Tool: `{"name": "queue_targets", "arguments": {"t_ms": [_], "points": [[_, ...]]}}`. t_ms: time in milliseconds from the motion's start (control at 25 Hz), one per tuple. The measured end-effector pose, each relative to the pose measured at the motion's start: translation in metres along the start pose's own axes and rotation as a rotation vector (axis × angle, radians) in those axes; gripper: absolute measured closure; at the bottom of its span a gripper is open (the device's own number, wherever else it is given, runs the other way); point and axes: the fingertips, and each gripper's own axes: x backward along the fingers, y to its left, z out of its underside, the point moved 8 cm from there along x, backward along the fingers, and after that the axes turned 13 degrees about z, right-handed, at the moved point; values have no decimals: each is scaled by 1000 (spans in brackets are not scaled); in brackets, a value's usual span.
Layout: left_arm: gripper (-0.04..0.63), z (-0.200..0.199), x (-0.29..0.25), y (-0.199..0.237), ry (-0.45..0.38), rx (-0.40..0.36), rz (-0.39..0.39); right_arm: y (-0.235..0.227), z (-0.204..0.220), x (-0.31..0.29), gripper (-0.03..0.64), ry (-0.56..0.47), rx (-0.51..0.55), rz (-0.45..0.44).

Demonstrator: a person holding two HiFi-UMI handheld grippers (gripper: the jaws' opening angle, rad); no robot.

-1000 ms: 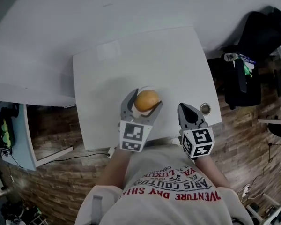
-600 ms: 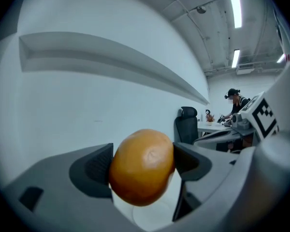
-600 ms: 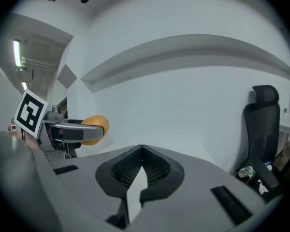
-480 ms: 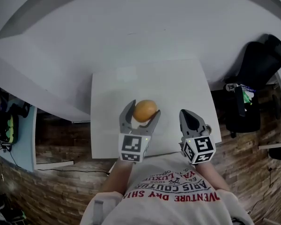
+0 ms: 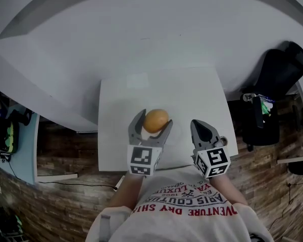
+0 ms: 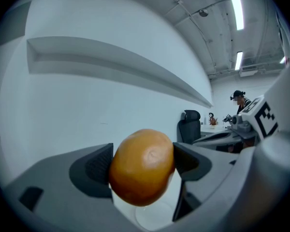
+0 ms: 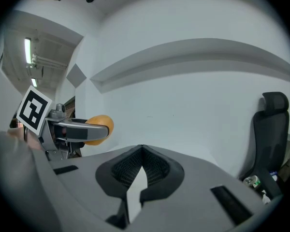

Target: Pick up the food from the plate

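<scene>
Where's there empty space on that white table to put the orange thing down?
The table is bare across its far half, up to the wall. The near edge is crowded: left gripper holding the food, plate beneath, right gripper.

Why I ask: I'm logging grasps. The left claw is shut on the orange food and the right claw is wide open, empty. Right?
Not quite: the right claw is empty but shut, jaws meeting at the tips, per the right gripper view. The left claw is indeed shut on the orange food.
</scene>
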Motion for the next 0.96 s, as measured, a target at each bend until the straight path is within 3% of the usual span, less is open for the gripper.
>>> {"name": "queue_targets", "arguments": {"t_ms": [960], "points": [[209,7,-3,-2,20,12,27,6,15,-9,606,60,15,-7]]}}
